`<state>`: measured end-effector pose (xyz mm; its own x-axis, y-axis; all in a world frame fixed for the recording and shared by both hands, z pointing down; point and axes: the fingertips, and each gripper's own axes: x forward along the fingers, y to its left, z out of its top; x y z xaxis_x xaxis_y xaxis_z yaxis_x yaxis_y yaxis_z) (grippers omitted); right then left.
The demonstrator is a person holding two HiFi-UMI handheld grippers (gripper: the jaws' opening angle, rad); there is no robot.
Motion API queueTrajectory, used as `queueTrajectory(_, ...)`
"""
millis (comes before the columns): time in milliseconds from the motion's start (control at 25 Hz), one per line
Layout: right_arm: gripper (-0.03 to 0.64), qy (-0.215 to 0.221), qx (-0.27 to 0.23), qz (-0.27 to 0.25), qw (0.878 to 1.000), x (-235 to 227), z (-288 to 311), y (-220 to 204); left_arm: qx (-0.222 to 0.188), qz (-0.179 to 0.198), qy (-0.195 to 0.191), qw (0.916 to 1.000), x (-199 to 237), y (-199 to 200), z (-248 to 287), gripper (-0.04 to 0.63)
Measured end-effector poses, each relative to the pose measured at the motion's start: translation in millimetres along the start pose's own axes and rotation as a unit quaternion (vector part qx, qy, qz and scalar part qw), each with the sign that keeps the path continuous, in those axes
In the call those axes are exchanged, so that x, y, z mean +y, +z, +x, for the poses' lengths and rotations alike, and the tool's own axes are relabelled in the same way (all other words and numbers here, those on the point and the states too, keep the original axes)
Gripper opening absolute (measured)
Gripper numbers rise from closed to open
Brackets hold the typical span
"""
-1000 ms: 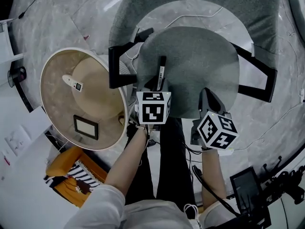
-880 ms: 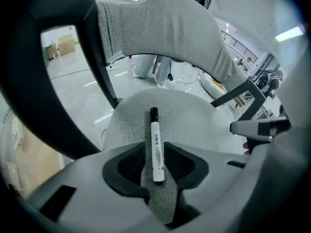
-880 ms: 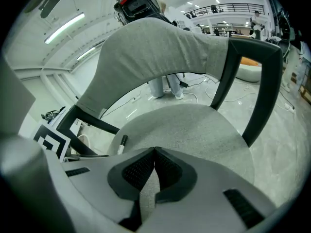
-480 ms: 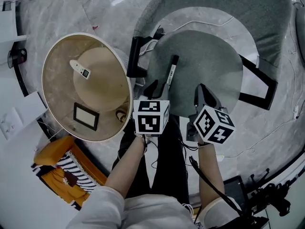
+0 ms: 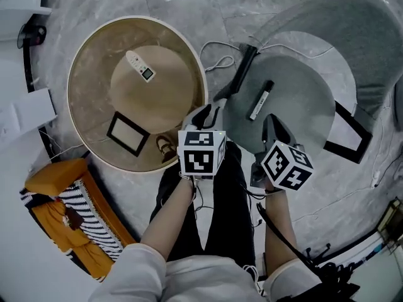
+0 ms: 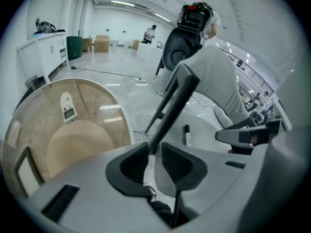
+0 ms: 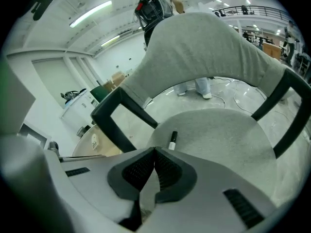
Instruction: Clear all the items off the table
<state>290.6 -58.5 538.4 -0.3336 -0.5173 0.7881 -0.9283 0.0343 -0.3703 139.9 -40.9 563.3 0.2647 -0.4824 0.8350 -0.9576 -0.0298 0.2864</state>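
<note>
Left gripper [image 6: 154, 152] is seen narrowly parted, jaws just closing on nothing — right gripper [image 7: 154, 153] is pressed shut, empty.

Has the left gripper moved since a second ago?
Yes. The left gripper has drawn off the seat, away from the marker, toward the table; its empty tongs have just been closing.

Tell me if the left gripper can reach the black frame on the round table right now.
Probably yes. The left gripper, its empty jaws just closing a little, hangs beside the round table's rim; the black frame lies flat near that edge, with nothing in between.
</note>
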Motion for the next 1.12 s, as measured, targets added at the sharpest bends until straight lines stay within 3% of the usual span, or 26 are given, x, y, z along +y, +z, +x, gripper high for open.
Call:
queueTrajectory(520,0.023,0.070,0.021,-0.106,0.992,195.9,21.4,-29.7,-0.044,-0.096,0.073,0.9917,162.6,-7.6,-111.2,0.041)
queueTrajectory(800,0.023,0.124,0.025,-0.167,0.978,304.9,18.5,-34.4,-0.066,-0.153,0.135,0.9767,243.1,-26.4,-187.0,0.009)
queueTrajectory(1120,0.023,0.137,0.054,-0.227,0.963,355.0,42.8,-75.0,-0.047,-0.208,0.167,0.9627,296.3,-81.0,-199.5,0.008)
